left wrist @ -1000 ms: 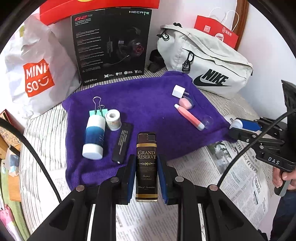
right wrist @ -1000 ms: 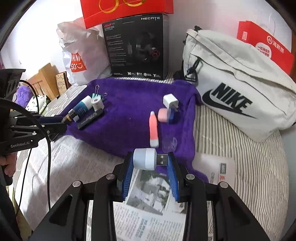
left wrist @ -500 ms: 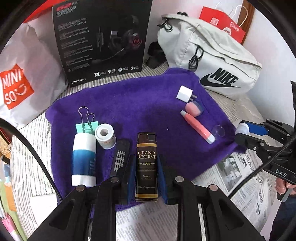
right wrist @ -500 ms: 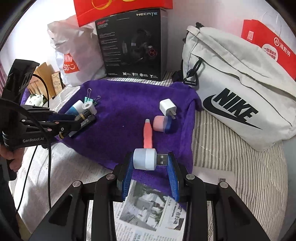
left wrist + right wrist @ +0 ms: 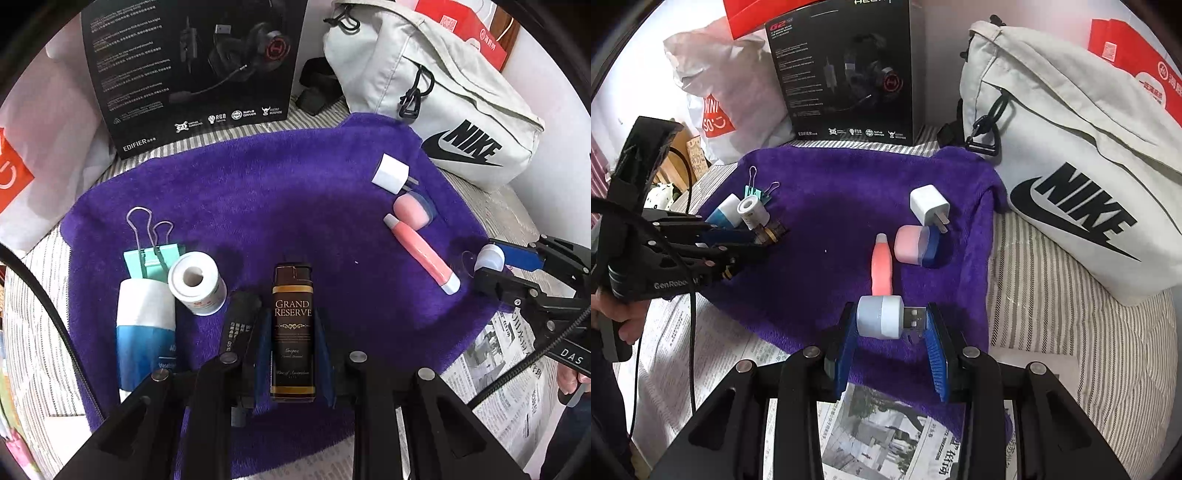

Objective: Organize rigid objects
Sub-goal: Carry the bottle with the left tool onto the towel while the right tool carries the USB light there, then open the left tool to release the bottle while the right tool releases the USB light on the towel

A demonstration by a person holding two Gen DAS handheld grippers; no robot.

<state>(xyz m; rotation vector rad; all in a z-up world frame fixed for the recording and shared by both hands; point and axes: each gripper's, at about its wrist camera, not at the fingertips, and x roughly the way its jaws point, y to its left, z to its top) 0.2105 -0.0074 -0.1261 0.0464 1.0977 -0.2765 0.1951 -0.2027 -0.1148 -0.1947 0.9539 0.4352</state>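
A brown lighter (image 5: 293, 332) is clamped upright between the jaws of the left gripper (image 5: 293, 341), held over the near edge of a purple towel (image 5: 295, 206). A small USB light (image 5: 886, 317) is pinched crosswise by the right gripper (image 5: 891, 328) above the same towel. Farther on, a pink tube (image 5: 882, 267), a white charger (image 5: 929, 205) and a tape roll (image 5: 196, 282) are laid on the cloth.

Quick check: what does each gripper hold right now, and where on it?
Left gripper clamps the Grand Reserve lighter by the long sides of its body. Right gripper pinches the small USB light end to end, dome against one pad, plug against the other.
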